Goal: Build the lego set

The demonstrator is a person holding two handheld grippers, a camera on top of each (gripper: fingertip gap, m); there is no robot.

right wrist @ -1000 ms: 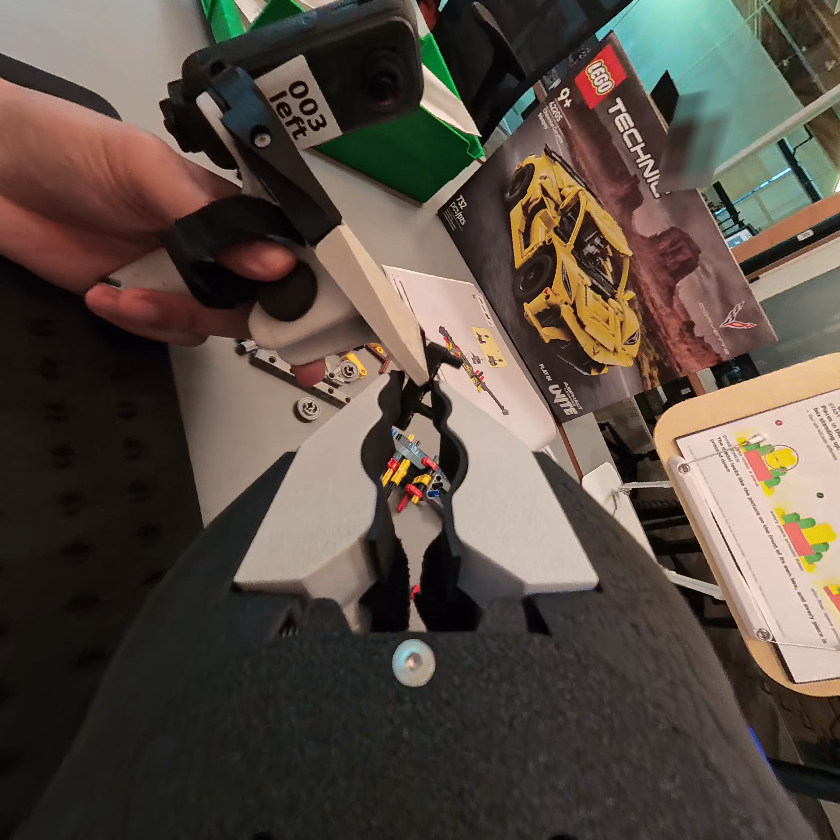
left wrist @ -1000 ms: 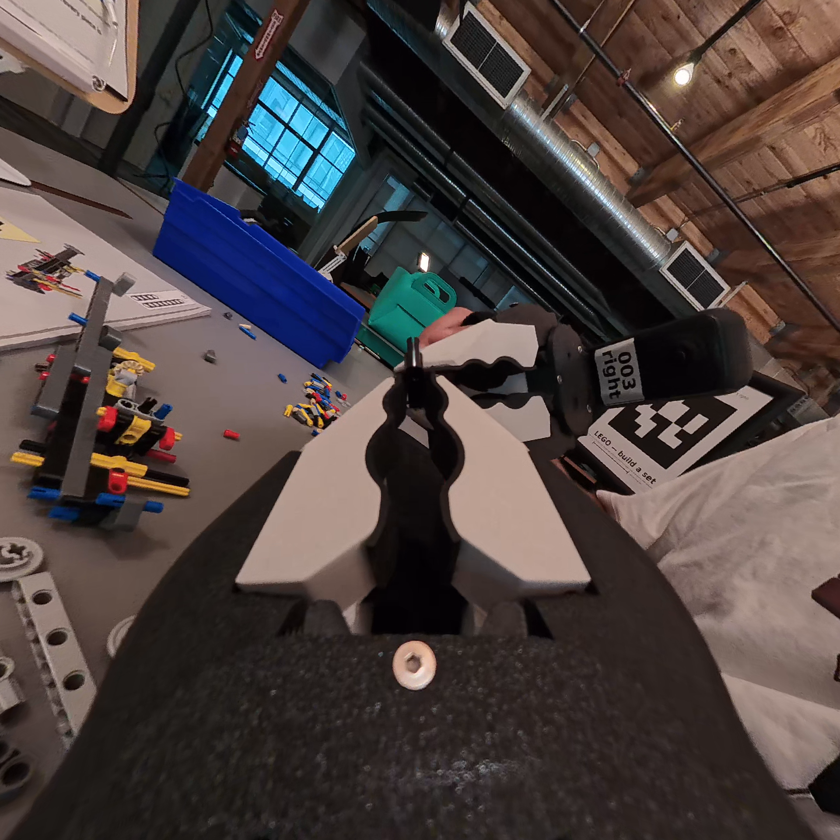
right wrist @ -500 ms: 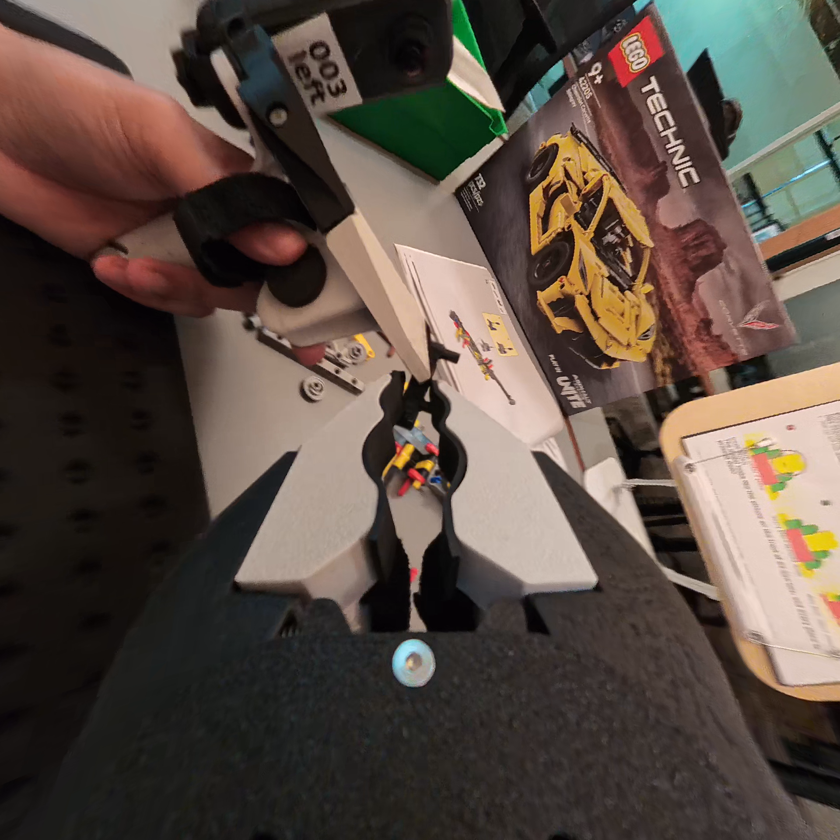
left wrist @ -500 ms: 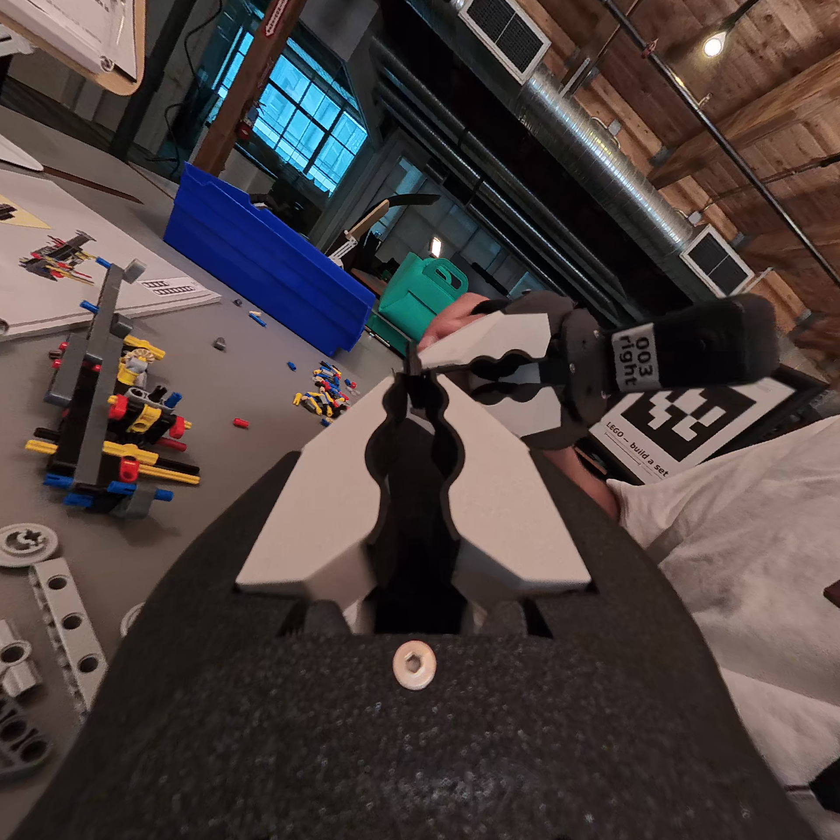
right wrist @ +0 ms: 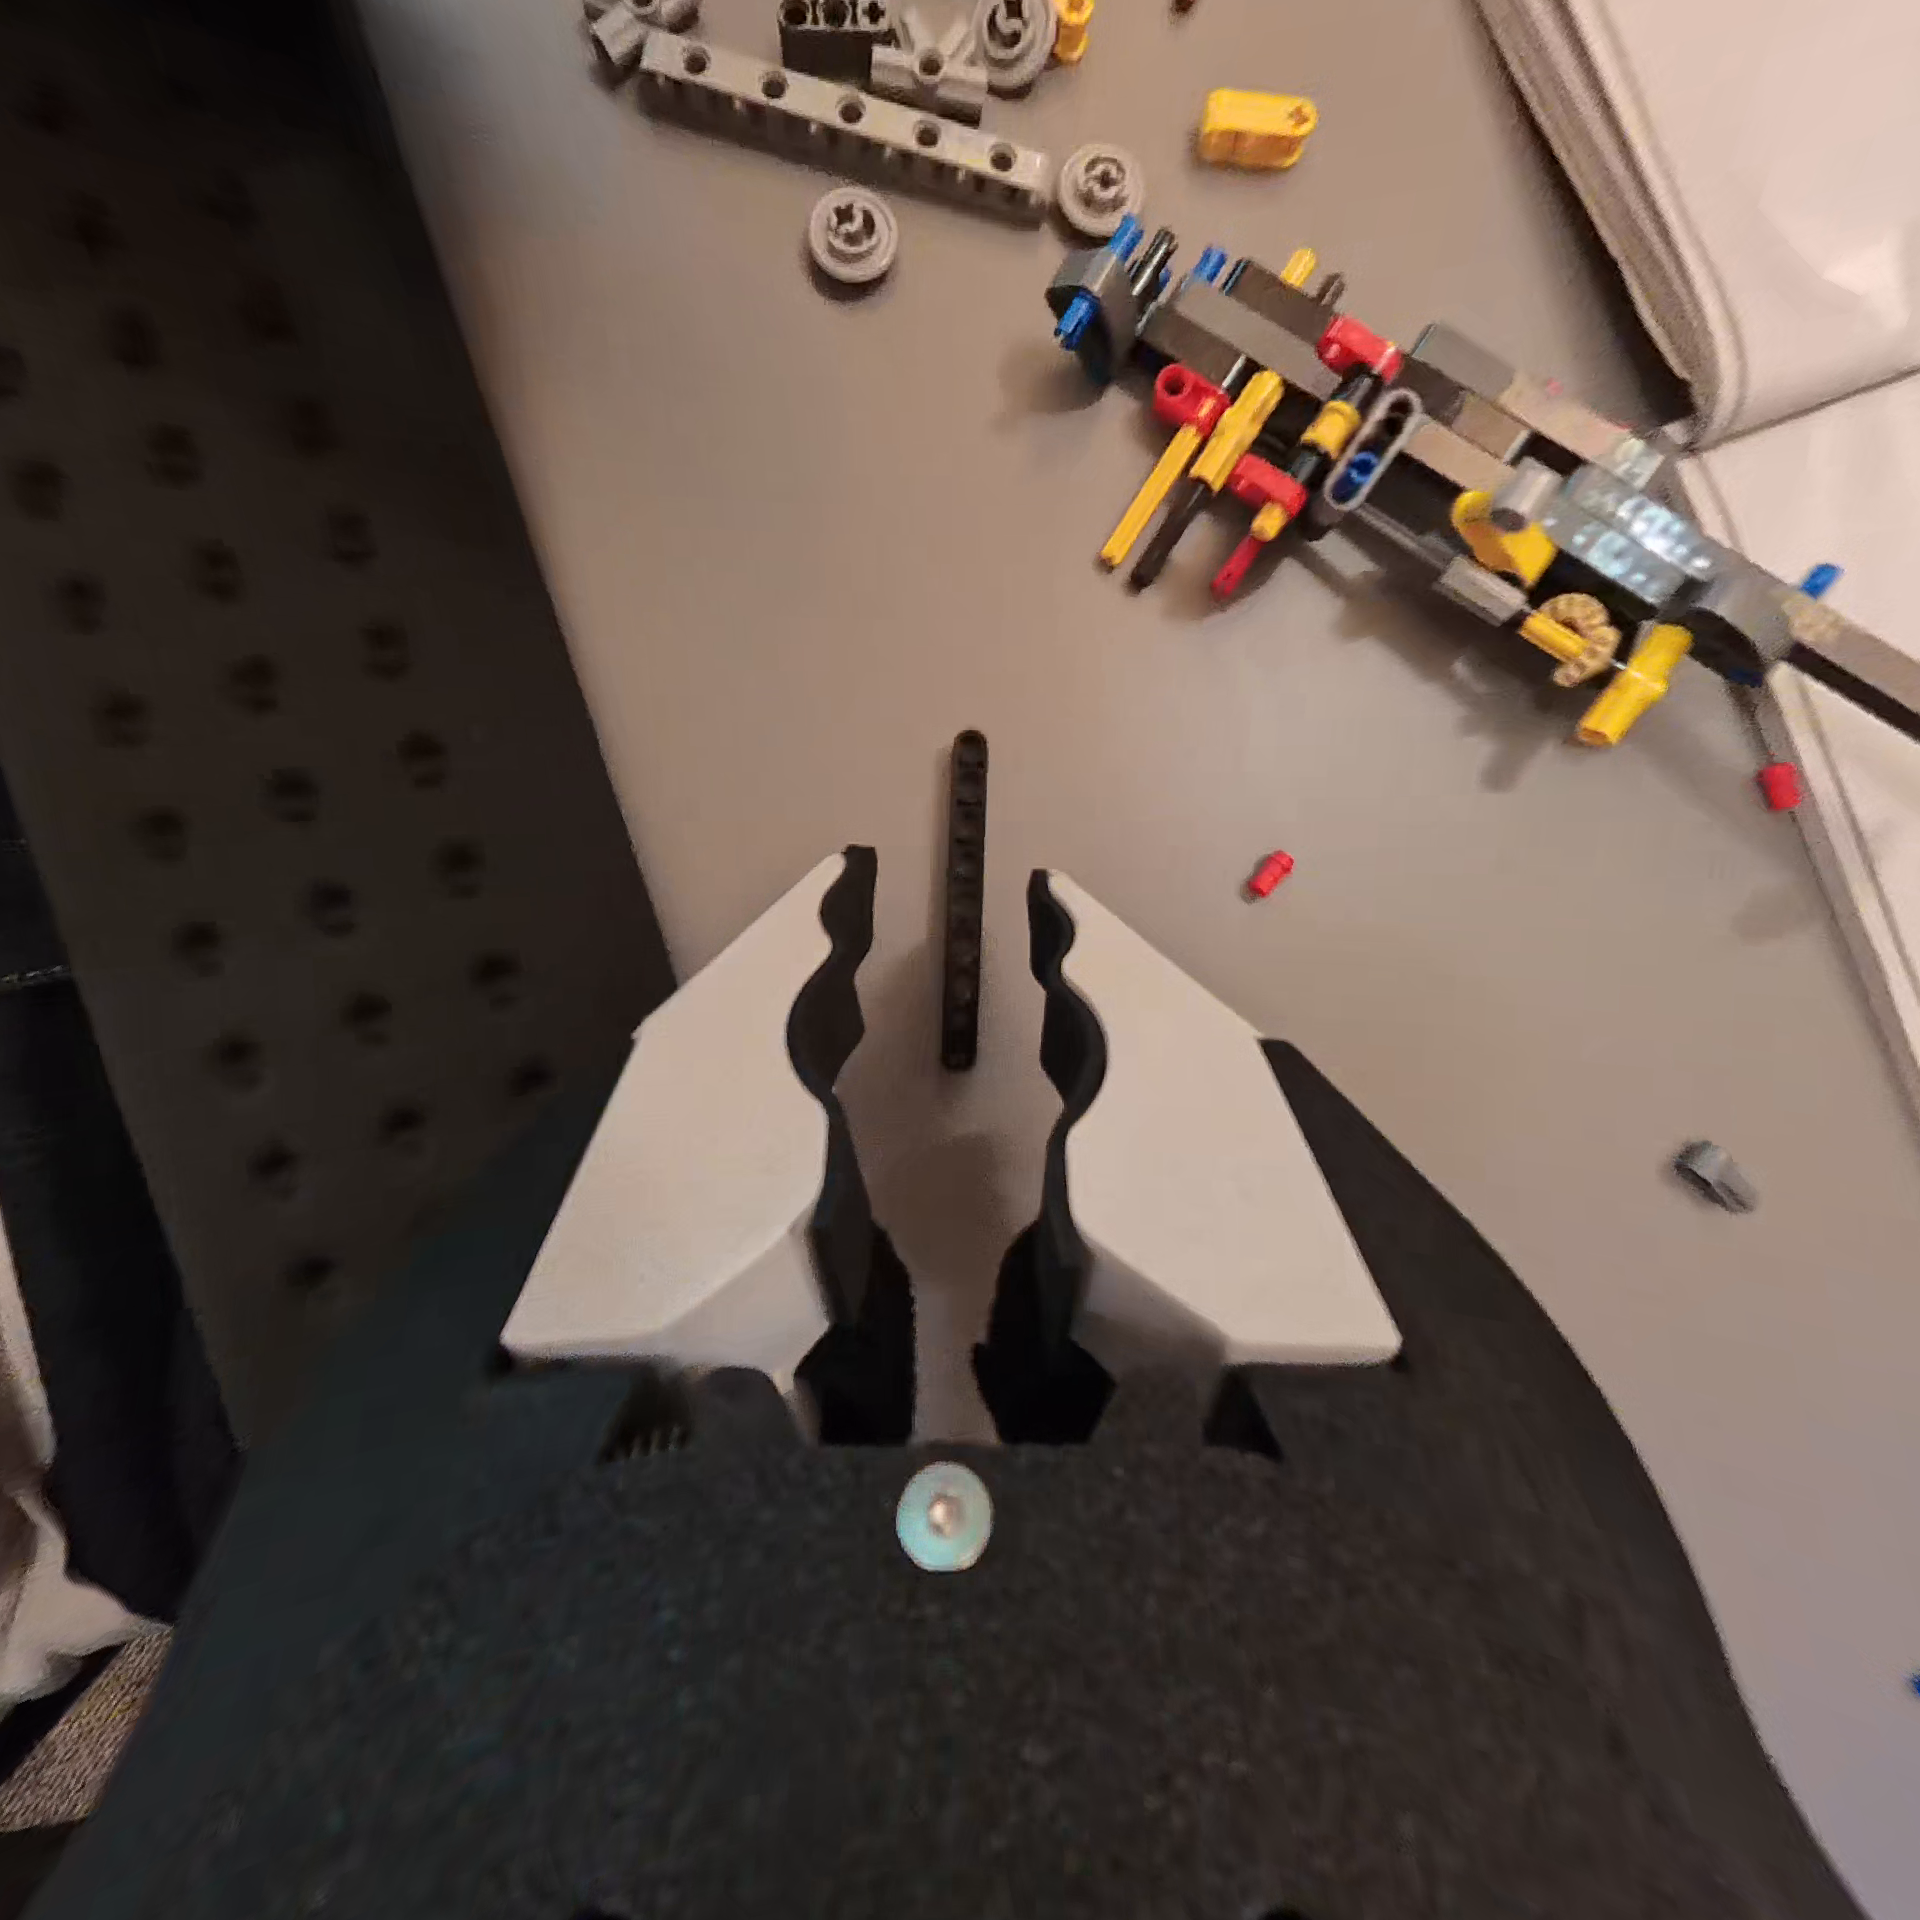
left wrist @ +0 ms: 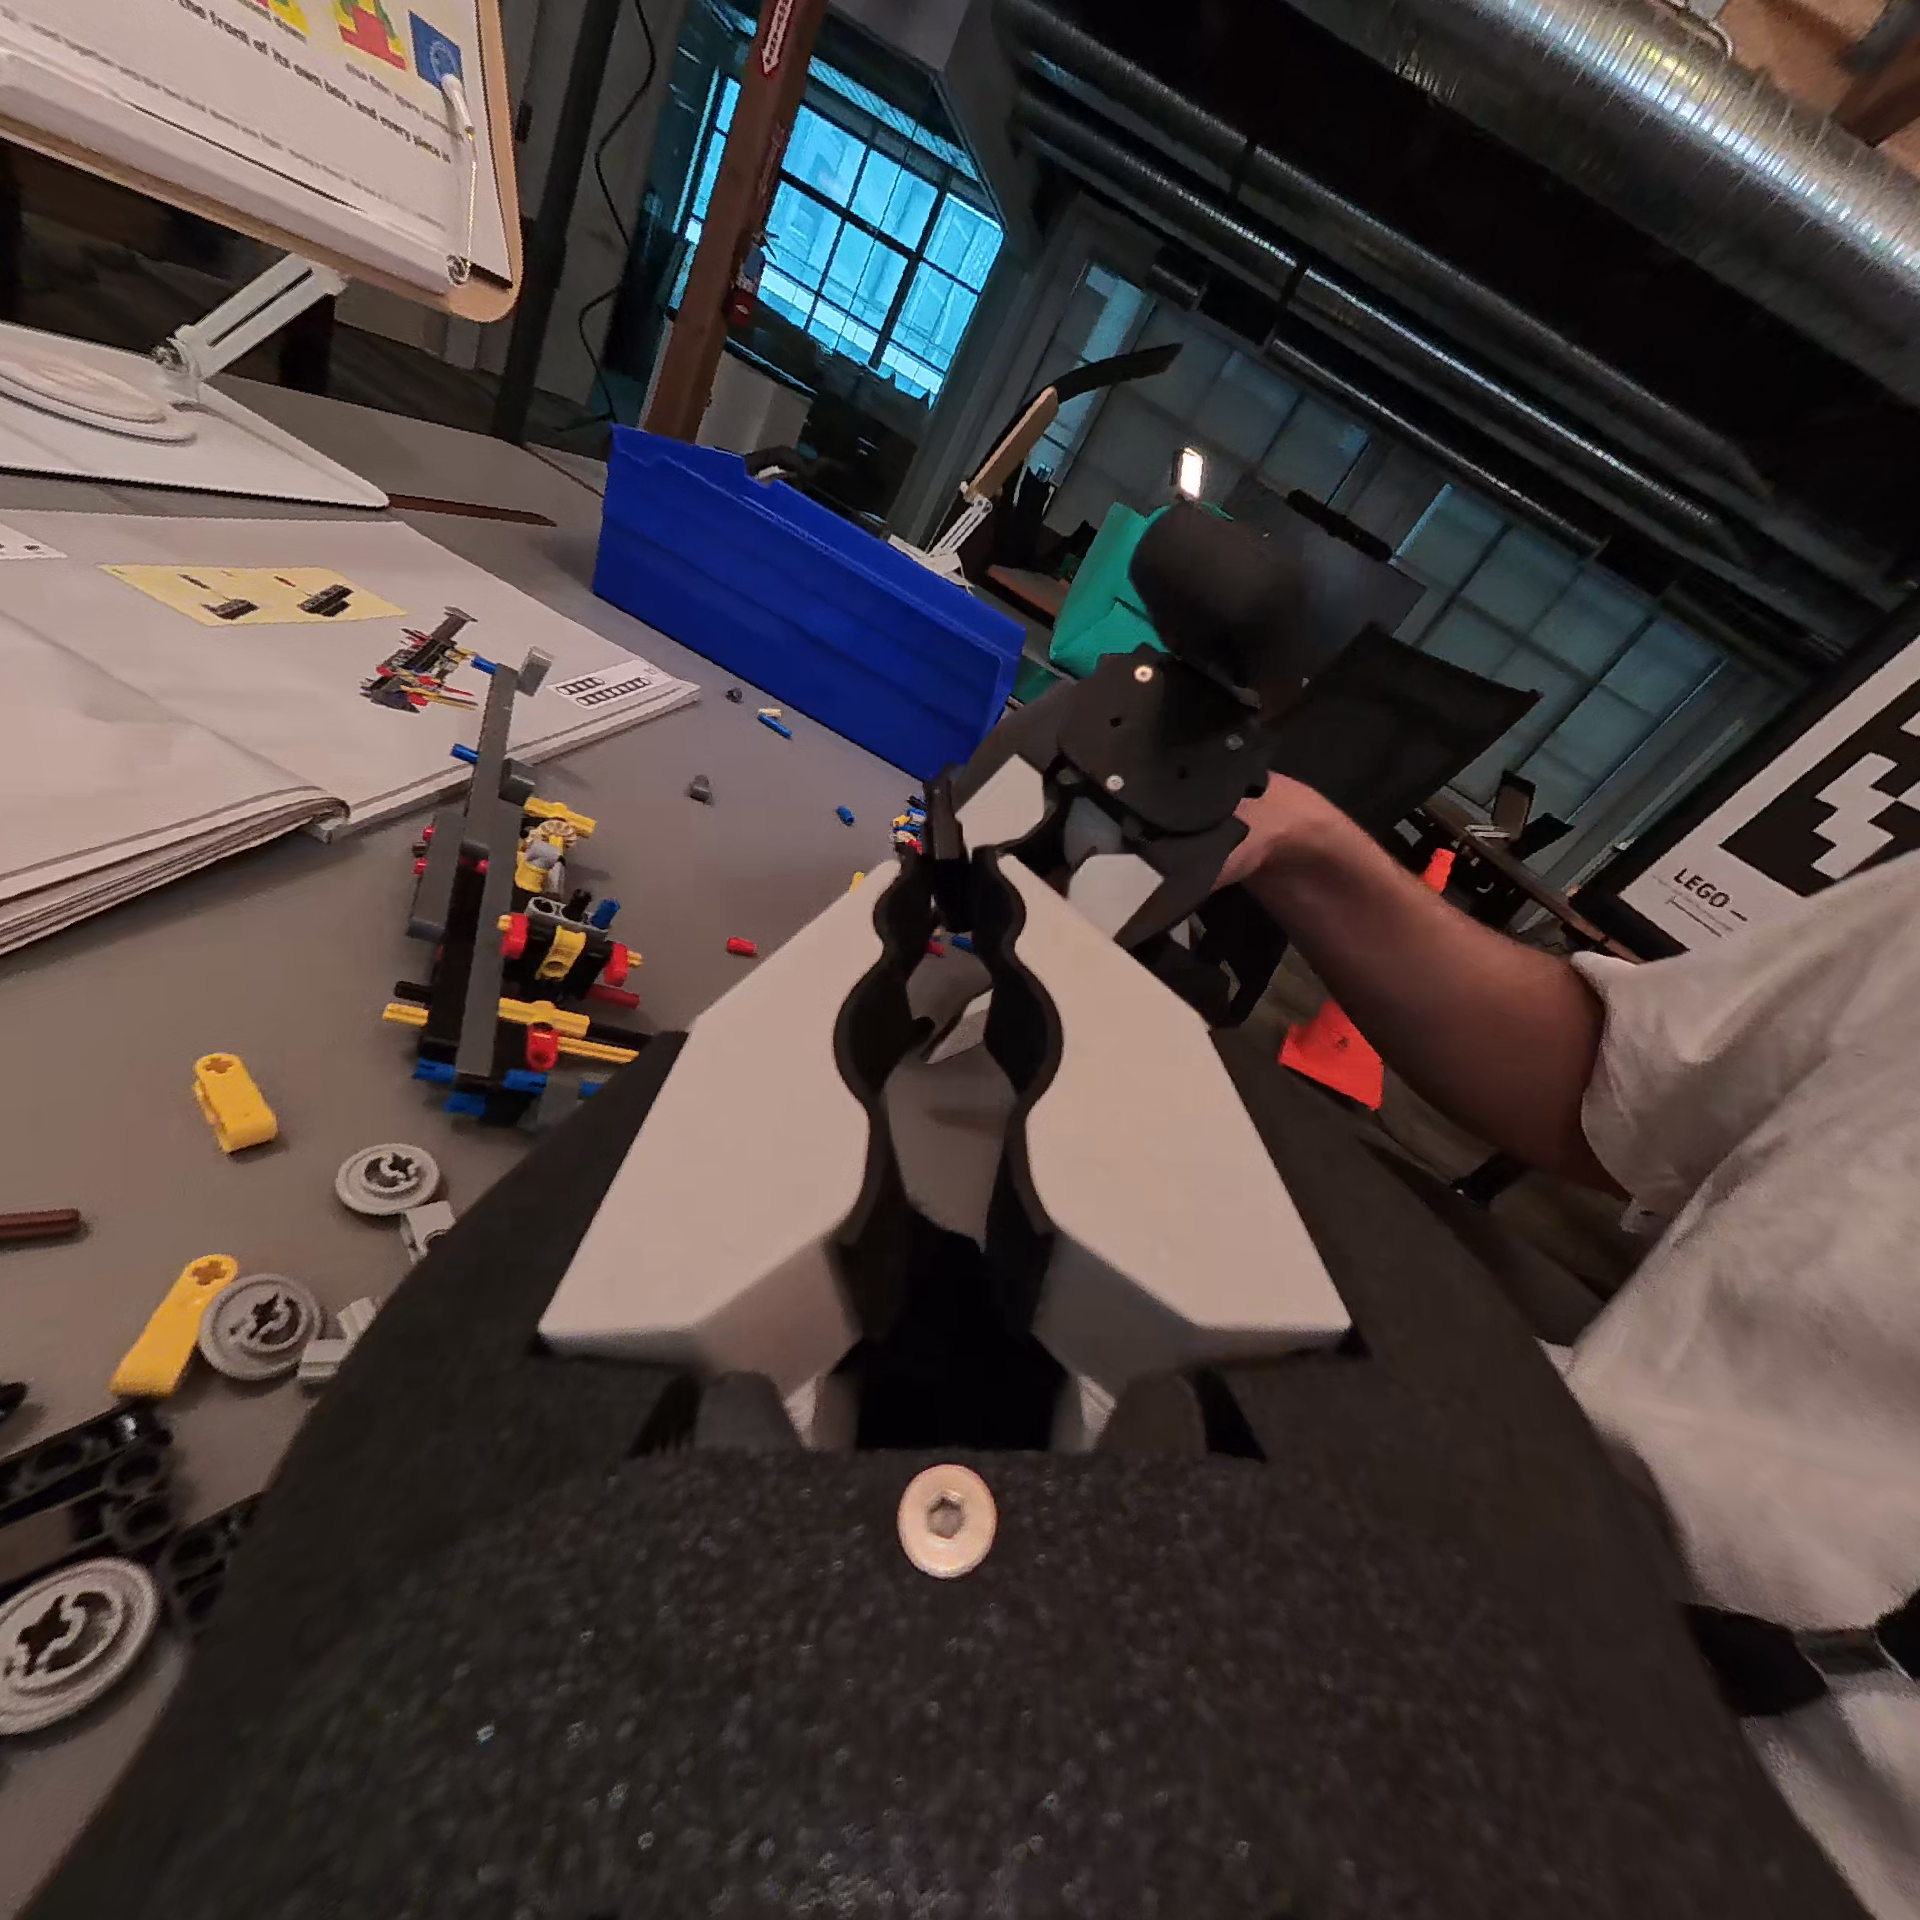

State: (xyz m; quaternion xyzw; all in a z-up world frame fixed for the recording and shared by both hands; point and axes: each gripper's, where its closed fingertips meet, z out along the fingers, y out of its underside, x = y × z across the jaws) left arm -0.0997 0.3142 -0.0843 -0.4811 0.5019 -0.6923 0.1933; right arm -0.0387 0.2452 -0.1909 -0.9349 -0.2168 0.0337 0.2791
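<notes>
In the left wrist view my left gripper (left wrist: 948, 868) is shut on a small black piece (left wrist: 941, 821) that sticks up from its tips. The right gripper's black body (left wrist: 1153, 769) hangs just behind it, pointing down at the table. In the right wrist view my right gripper (right wrist: 951, 862) is open and empty. A long thin black beam (right wrist: 964, 894) lies on the grey table between its fingers, untouched. The half-built grey, yellow and red chassis (left wrist: 499, 935) lies on the table, to the upper right in the right wrist view (right wrist: 1351, 416).
An open instruction booklet (left wrist: 208, 707) lies behind the chassis. A blue bin (left wrist: 790, 613) stands beyond it. Loose parts lie around: yellow connectors (right wrist: 1252, 127), grey discs (left wrist: 387, 1177), a grey holed beam (right wrist: 842, 114), a red pin (right wrist: 1270, 873). A dark perforated panel (right wrist: 260, 623) borders the table. Tip to tip, the grippers are about 15 centimeters apart. Between my right fingertips and the red pin (right wrist: 1270, 873) there is roughly 5 centimeters.
The right gripper has left the left gripper's tips, swung down to face the table and opened. The left gripper keeps hold of the small black piece.
</notes>
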